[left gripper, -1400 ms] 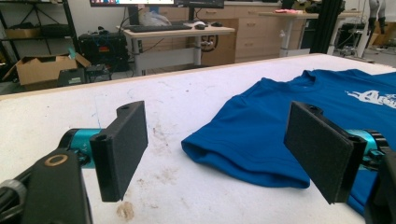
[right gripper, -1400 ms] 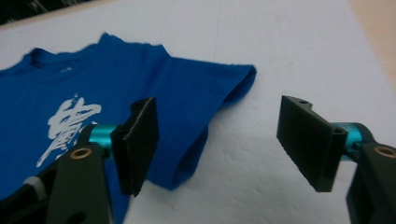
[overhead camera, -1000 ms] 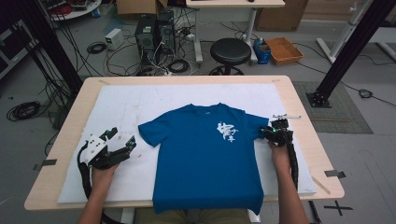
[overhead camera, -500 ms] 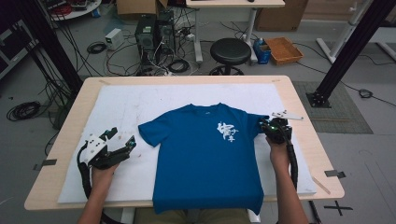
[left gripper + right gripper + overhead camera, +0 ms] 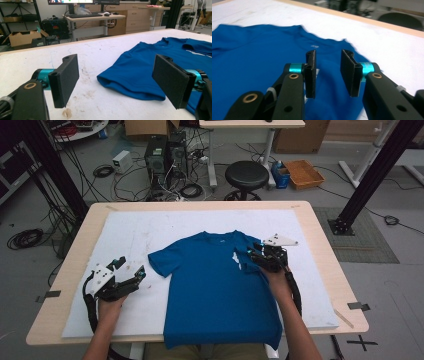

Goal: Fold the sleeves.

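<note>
Moved inward since a second ago: right gripper [image 5: 257, 254], from beyond the sleeve edge to over the blue T-shirt [image 5: 220, 285], near its white chest print. Left gripper [image 5: 131, 271] unmoved, resting on the white mat [image 5: 150, 225]. Right jaws parted by a narrow gap, nothing visibly between them, fabric directly below and ahead. Left jaws spread wide, empty, with the near sleeve just ahead and toward its right jaw. Shirt flat, collar away from the person, long axis running from collar to hem at the near table edge. Right hand nearer the cloth, probably first to pinch. Nothing in the way; stool [image 5: 244, 172] and cables on the floor well beyond.
</note>
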